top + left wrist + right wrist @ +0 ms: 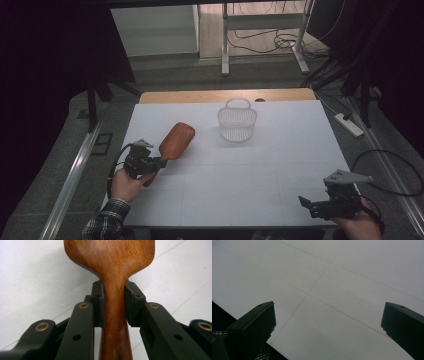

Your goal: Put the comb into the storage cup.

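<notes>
Nearest the camera, at the near right corner of the white table (240, 175), the right gripper (320, 206) rests idle in the person's hand, its jaws spread wide over bare tabletop with nothing between them; this position keeps it out of the working area while remaining available. At the near left, the left gripper (159, 161) is clamped on the narrow neck of the reddish-brown wooden hairbrush (176, 141), both black pads pressing the handle from opposite sides just below the point where it widens into the head. Gripping at the neck probably places the hold close to the heavy head, limiting swing, and the flare likely acts as a stop against slipping. The brush head points toward the far right, with its bristles on the right-hand edge. Well apart, at the far centre, stands the white perforated plastic basket (237, 122) with its loop handle upright; its open top suggests it is the intended receptacle.
</notes>
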